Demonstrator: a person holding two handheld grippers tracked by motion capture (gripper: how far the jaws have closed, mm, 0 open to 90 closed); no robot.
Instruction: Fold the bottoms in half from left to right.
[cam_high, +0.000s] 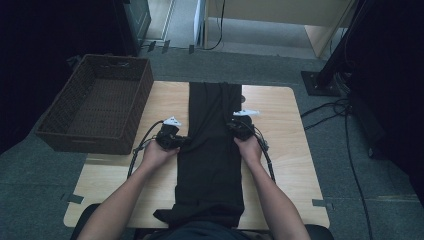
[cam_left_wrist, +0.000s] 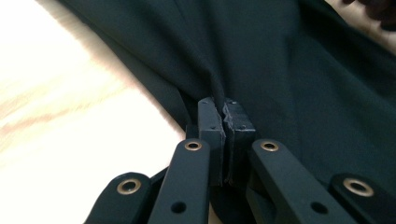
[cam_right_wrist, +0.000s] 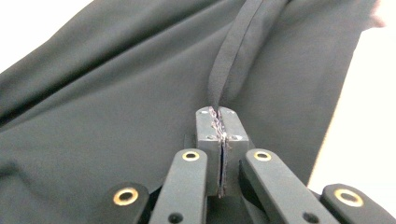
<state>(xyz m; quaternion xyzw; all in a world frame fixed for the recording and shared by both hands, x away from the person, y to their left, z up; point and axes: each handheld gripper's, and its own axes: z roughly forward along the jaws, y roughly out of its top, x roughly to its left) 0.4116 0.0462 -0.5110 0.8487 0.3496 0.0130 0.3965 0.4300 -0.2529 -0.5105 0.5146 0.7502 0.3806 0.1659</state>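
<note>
Right now both grippers pinch the black trousers (cam_high: 212, 145), left gripper (cam_high: 181, 142) on one long edge, right gripper (cam_high: 234, 127) opposite, the garment lying lengthwise down the wooden table (cam_high: 295, 150) between them.

No text, label, brand, number or sign can be read anywhere in these pictures.
</note>
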